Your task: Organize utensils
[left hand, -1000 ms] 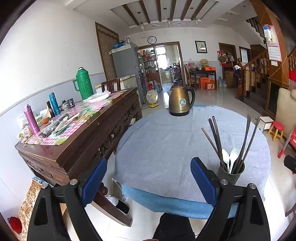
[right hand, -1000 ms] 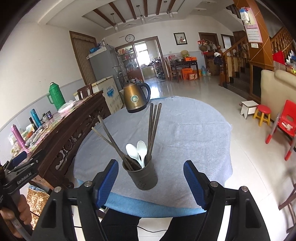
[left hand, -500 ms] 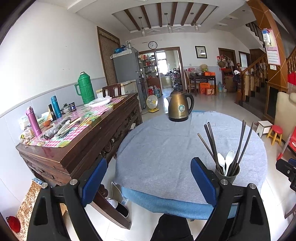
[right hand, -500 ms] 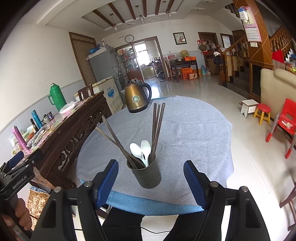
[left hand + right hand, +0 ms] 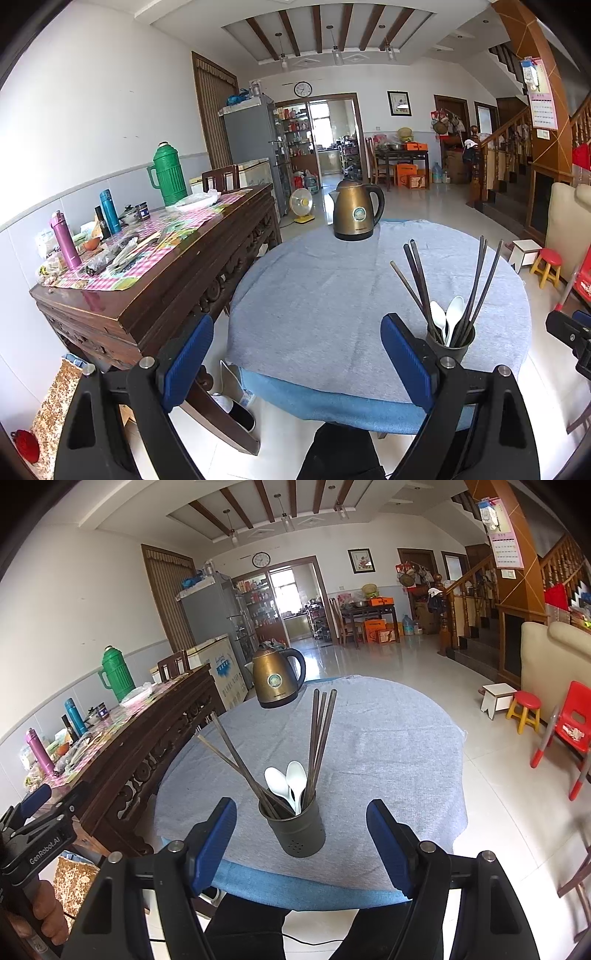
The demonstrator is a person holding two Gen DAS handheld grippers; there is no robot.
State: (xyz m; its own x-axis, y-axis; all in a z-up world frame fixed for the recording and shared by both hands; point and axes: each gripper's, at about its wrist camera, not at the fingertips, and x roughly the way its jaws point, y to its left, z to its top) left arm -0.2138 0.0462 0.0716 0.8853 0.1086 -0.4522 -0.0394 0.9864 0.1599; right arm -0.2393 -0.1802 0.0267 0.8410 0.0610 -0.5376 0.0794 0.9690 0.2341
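- Standing near the near edge of the round table, the utensil holder carries dark chopsticks and two white spoons.
- Right gripper gapes wide with empty jaws, short of the holder.
- Left gripper likewise spread, gripping nothing, holder to its right.
- Bronze kettle sits at the far edge.

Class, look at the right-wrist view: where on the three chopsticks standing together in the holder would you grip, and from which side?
Grip the three chopsticks high on their bare shafts, from the near side. They stand nearly upright above the holder, while the spoons crowd their lower ends.
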